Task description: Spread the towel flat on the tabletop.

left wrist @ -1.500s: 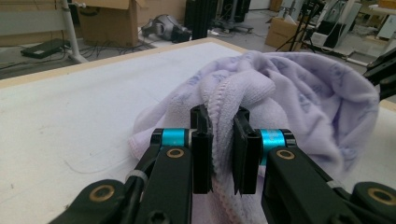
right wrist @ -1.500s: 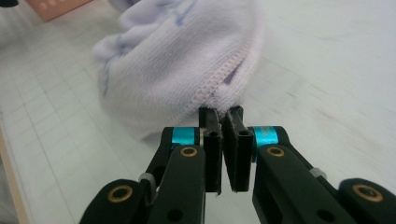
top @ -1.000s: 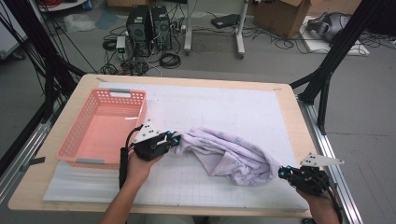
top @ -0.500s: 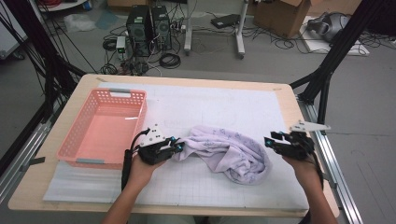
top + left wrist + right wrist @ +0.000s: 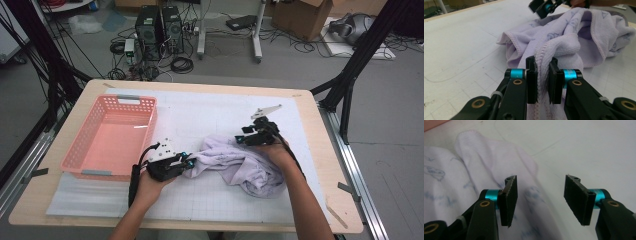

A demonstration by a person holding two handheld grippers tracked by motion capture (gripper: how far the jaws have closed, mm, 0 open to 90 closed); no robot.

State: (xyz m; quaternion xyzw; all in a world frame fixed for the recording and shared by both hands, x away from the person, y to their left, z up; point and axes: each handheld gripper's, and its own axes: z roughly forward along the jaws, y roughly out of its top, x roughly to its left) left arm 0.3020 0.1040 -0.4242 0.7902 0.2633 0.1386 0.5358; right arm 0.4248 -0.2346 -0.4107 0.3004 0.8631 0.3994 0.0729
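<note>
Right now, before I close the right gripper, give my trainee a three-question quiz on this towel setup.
1. True or false: the left gripper is shut on a hemmed edge of the lilac towel.
2. How do the right gripper jaws stand? A) open above the towel's edge, B) clamped on the towel, C) inside the basket.
3. Fill in: the pink basket sits on the person's ____ side of the table, beside the towel.

Key
1. True: the hem runs between the closed pads in the left gripper view.
2. A: a wide gap, with cloth and bare mat behind it.
3. Left; it holds no towel.
</note>
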